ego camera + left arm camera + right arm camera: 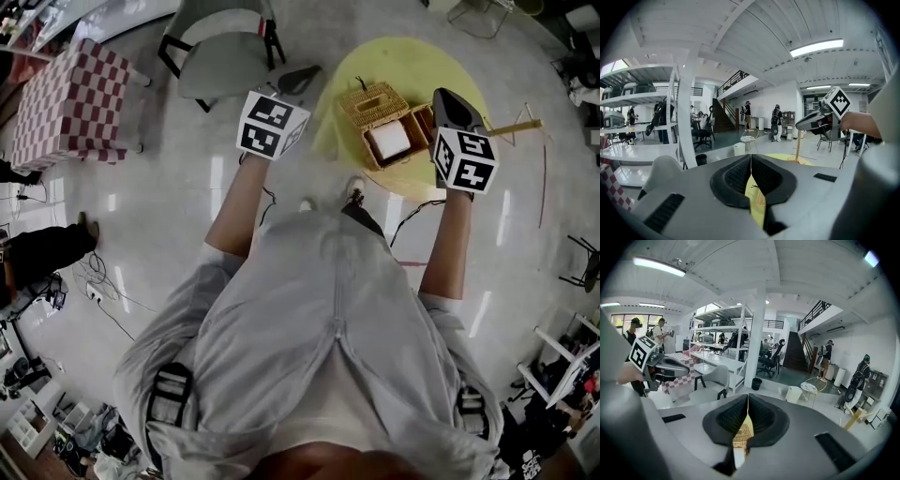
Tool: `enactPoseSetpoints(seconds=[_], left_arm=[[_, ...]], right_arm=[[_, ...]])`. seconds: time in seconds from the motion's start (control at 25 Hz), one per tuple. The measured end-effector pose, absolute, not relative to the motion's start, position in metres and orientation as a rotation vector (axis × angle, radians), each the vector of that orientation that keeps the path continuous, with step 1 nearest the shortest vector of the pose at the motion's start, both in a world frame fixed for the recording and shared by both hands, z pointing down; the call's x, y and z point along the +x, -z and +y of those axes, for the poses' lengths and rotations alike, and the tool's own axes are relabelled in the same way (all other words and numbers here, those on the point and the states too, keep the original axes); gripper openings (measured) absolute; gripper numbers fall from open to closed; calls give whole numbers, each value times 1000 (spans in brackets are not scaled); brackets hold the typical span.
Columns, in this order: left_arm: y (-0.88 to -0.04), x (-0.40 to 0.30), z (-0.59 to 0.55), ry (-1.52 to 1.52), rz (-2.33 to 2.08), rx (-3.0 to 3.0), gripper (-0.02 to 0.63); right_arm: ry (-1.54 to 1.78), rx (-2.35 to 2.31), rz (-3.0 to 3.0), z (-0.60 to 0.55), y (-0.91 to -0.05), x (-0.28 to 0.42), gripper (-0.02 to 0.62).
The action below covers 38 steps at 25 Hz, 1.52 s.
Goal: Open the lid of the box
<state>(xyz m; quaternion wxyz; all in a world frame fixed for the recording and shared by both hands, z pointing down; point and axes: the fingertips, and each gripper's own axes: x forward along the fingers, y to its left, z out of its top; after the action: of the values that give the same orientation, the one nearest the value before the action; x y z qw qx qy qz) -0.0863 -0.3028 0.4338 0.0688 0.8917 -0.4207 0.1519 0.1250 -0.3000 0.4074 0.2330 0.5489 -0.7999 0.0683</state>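
Observation:
A wicker box (415,126) stands on a round yellow table (412,61). Its lid (373,101) is swung back to the far left and something white (389,141) shows inside. My left gripper (307,75) hangs left of the table edge, apart from the box, shut with nothing between its fingers. My right gripper (449,97) hovers over the box's right side, also shut and empty. In the left gripper view the jaws (751,161) meet, with a strip of wicker (761,200) below them. In the right gripper view the jaws (748,401) meet over wicker (740,433).
A pink-checked cube seat (66,103) stands far left and a grey chair (220,56) behind the left gripper. A wooden stick (520,125) juts out right of the table. Cables (103,281) trail on the floor. People stand far off in the hall (777,122).

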Motion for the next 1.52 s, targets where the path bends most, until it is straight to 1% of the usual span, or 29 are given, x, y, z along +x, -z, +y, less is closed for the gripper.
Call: enactPoseSetpoints(seconds=[0.44, 0.8, 1.52], left_arm=[[-359, -67, -287, -381, -1236, 2889, 29], [-319, -59, -272, -357, -1217, 3005, 30], [-320, -49, -271, -376, -1205, 2999, 31]], right_arm=[[-15, 1581, -2274, -257, -332, 114, 25], [64, 1581, -2264, -249, -310, 109, 24], [38, 1532, -2291, -250, -313, 111, 23]])
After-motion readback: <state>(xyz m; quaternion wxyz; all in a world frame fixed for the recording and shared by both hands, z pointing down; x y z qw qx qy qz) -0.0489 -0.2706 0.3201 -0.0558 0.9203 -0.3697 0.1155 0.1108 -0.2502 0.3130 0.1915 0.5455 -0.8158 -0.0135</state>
